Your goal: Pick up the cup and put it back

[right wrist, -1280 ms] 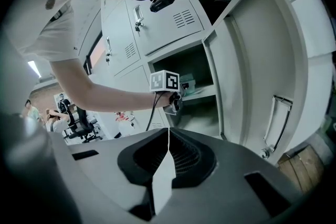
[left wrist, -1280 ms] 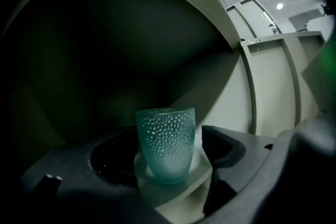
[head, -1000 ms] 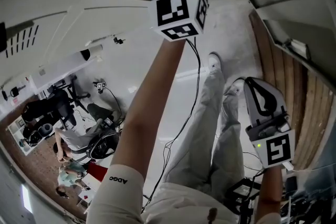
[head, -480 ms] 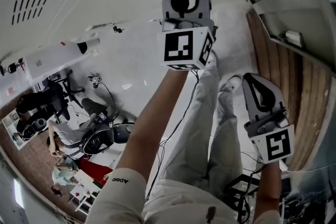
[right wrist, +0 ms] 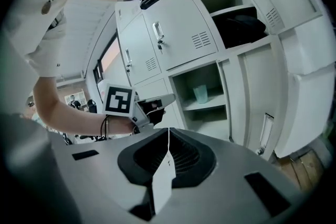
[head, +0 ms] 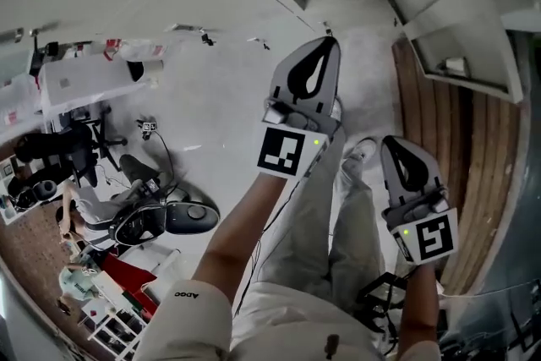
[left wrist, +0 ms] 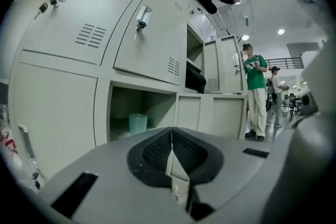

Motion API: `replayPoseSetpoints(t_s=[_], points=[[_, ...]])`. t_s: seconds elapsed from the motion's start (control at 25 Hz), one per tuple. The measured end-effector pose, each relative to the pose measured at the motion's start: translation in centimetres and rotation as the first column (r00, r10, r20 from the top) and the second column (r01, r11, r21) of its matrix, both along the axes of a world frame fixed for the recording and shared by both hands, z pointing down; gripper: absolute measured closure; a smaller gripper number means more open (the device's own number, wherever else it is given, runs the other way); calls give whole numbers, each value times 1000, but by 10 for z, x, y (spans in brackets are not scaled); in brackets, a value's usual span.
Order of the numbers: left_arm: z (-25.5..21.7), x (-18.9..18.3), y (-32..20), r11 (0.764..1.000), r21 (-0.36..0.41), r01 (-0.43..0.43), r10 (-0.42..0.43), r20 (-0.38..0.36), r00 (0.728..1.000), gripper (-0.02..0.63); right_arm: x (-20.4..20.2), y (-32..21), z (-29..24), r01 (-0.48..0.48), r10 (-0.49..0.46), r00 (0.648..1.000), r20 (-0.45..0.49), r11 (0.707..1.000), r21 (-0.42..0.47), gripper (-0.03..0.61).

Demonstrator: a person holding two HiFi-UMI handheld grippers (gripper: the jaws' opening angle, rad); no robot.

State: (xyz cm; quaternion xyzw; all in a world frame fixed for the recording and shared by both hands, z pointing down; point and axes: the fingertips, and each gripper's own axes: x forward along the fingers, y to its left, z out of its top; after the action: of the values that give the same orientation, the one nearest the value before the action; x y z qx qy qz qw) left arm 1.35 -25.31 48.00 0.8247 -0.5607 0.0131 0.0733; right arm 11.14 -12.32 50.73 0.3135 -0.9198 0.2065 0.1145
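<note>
**Both grippers empty, cup on its locker shelf**

A wall of grey lockers [left wrist: 63, 60] fills the space ahead of both grippers. One door-less compartment [left wrist: 152, 105] sits ahead and a little left of the left gripper's nose. The person's left arm [head: 245, 224] is stretched well out and carries its gripper nearly level. The right forearm [head: 420, 300] is tucked closer to the body, with its gripper lower and tipped slightly down.

The left gripper [left wrist: 171, 131] has just been closing, and its jaws now meet with nothing between them. The right gripper [right wrist: 168, 134] is pressed together too, and is just as empty.

The teal cup [left wrist: 138, 124] stands upright on the compartment floor, well apart from both, forward and left of the left gripper.

With the cup in the locker and nobody holding it, I'd say either the put-back is done or a pick is yet to come. If it is a pick, the left gripper needs to spread its jaws, swing left towards the opening and go in level around the cup.
</note>
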Motion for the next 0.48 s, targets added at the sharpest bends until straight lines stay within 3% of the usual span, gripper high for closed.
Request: replayPoseSetpoints(t_s=[0.12,0.28,0.48], points=[[-17,-6,27,1000,-19,22,-22,5,1000,604,4,8,-17,-10,10,1000,14,1000,-5,552],[-52,-16,55,997,-67,44,-49,-71,996,606,15,19,-54,-36,36,999,33,999,-6,552],[-109,3,98,995,-96,-1,-10,-113,994,604,32,35,-108,-70,70,996,48,998,-11,552]])
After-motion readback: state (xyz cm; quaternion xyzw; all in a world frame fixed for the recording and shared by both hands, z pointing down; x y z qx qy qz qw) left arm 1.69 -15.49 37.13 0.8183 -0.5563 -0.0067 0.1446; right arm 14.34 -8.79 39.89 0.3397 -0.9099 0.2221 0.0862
